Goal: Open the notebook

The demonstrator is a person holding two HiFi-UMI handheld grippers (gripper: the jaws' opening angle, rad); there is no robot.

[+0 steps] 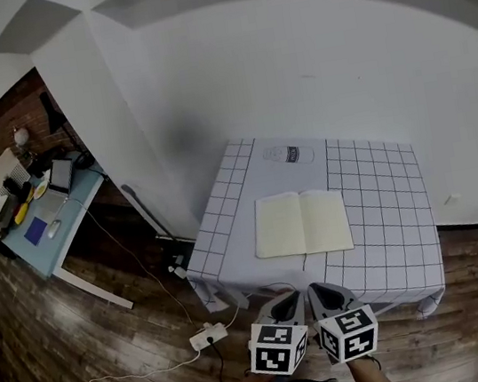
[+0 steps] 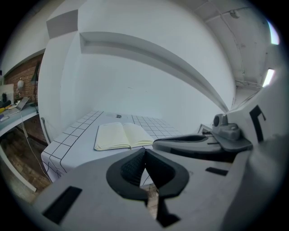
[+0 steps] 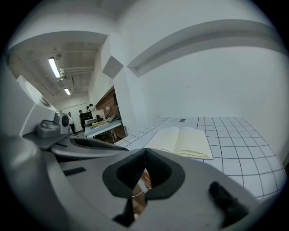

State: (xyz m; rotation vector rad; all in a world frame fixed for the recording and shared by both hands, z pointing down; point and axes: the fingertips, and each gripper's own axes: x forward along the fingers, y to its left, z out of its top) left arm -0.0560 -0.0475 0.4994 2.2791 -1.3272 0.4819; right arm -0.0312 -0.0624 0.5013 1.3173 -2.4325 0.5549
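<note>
The left tongs [image 1: 283, 304] are hanging clenched on nothing, just off the near edge of the desk [image 1: 392, 247]. The notebook [image 1: 302, 223] is lying open and flat near the middle of that desk, well apart from both tongs, so the task is looking done. The right tongs [image 1: 328, 295], close beside the left, are likewise pinching together, empty.

Risks, as I am judging them: the two tongs are sitting so near each other that they could be knocking together. A careless reach could be dragging the gridded cover and shifting the notebook. A stiff spine could be letting a page flop back.

Counting: two tongs, one notebook, one desk, one printed mark [image 1: 288, 154] at its far side.
</note>
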